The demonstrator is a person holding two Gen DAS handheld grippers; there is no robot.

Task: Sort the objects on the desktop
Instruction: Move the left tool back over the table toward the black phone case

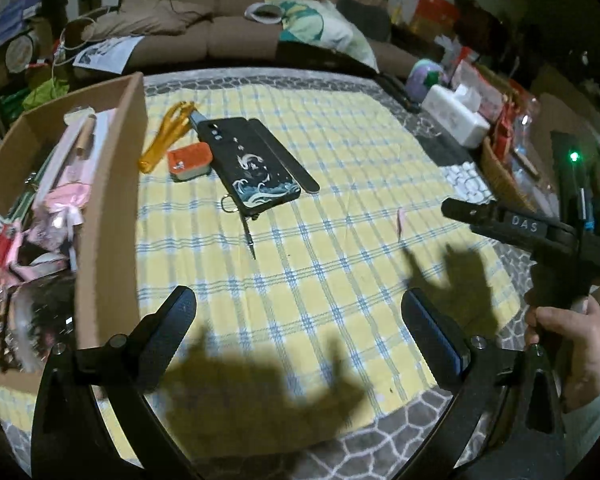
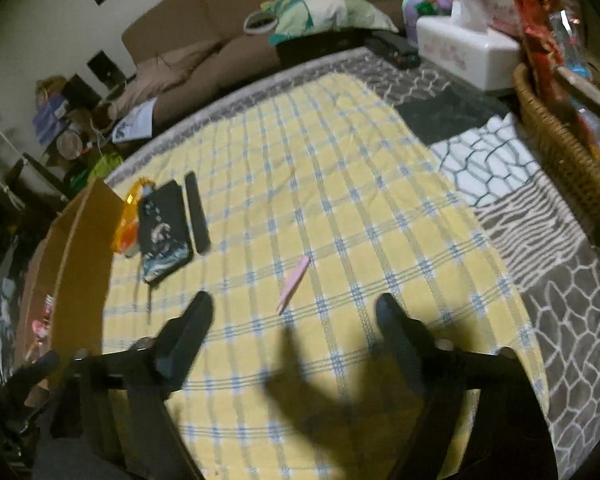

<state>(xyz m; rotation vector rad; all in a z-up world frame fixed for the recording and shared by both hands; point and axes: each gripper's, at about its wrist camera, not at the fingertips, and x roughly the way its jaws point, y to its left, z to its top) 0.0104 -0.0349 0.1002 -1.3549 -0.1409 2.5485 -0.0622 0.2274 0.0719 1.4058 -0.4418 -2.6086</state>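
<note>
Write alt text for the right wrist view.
The open right gripper hovers over a yellow plaid cloth, its fingers empty, with a small pink stick lying just ahead. Farther left, a black phone case and dark nail file lie beside a cardboard box.

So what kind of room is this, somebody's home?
Most likely a home living room. A brown sofa with a pillow stands behind a table under a yellow checked cloth, and a tissue box sits among household clutter.

Home living room: brown sofa (image 1: 236, 8), cluttered table (image 1: 432, 140).
</note>
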